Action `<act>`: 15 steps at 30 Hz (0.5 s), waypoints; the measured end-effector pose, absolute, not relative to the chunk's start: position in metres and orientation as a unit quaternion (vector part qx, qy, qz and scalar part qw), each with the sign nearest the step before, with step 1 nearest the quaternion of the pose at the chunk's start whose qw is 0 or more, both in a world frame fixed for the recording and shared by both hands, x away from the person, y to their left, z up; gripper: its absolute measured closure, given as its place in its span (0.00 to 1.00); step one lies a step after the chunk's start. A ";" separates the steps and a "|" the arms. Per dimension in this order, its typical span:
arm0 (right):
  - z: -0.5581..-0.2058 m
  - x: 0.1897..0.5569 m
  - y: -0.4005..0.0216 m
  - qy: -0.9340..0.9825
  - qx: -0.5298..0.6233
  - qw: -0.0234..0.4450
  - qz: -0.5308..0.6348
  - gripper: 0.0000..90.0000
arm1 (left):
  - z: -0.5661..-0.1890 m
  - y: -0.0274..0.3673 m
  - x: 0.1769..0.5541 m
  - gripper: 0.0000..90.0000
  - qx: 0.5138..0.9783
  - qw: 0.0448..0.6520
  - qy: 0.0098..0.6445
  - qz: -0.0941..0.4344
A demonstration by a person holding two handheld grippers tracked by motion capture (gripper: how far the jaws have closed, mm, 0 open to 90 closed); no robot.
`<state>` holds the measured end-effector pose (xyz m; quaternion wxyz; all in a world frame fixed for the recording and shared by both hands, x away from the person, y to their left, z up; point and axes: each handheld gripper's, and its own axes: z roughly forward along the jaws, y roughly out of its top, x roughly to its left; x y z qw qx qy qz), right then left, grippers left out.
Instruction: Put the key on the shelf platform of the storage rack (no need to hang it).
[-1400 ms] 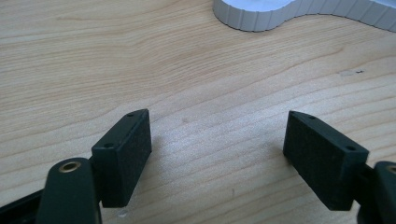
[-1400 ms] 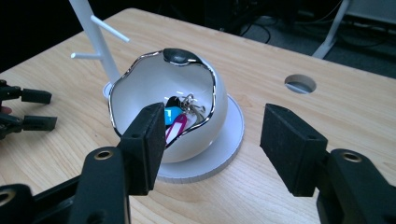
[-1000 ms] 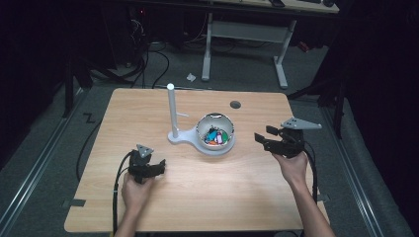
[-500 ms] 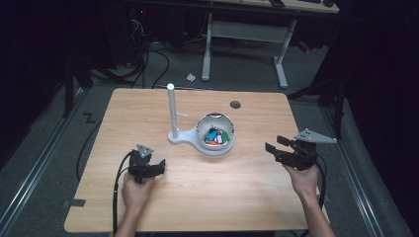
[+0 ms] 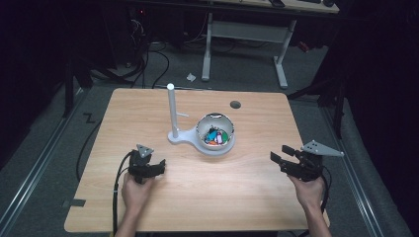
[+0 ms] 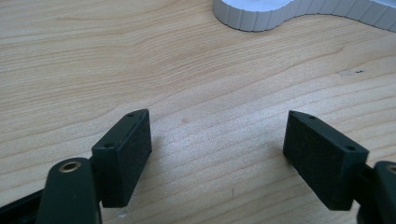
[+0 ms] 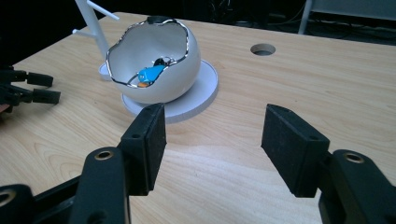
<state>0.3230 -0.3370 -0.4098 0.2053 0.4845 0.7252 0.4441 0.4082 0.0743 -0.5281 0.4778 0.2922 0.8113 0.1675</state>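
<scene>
The white bowl (image 5: 215,134) stands at the table (image 5: 257,197) centre. The left gripper (image 5: 148,168), at seven o'clock, and the right gripper (image 5: 281,159), at four o'clock near the table edge, are both open and empty, with bare wood around.

Glossy white bowl (image 7: 154,70), matt wood table (image 7: 289,84)

A lab or test room is suggested. A bare wooden table (image 5: 148,207) is set on grey carpet, and the surroundings are kept dark. Bundles of black cables (image 5: 148,64) are seen on the floor at the upper left of the frame, and a white-legged desk frame (image 5: 244,37) is placed at the top centre.
</scene>
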 end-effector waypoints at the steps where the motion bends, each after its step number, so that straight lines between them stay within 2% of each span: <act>1: -0.411 0.322 -0.337 0.724 0.486 0.205 0.444 0.45 | -0.528 0.074 0.408 0.27 0.292 0.478 0.811 0.167; 15: -0.431 0.307 -0.335 0.724 0.487 0.199 0.446 0.44 | -0.528 0.074 0.408 0.27 0.287 0.477 0.814 0.166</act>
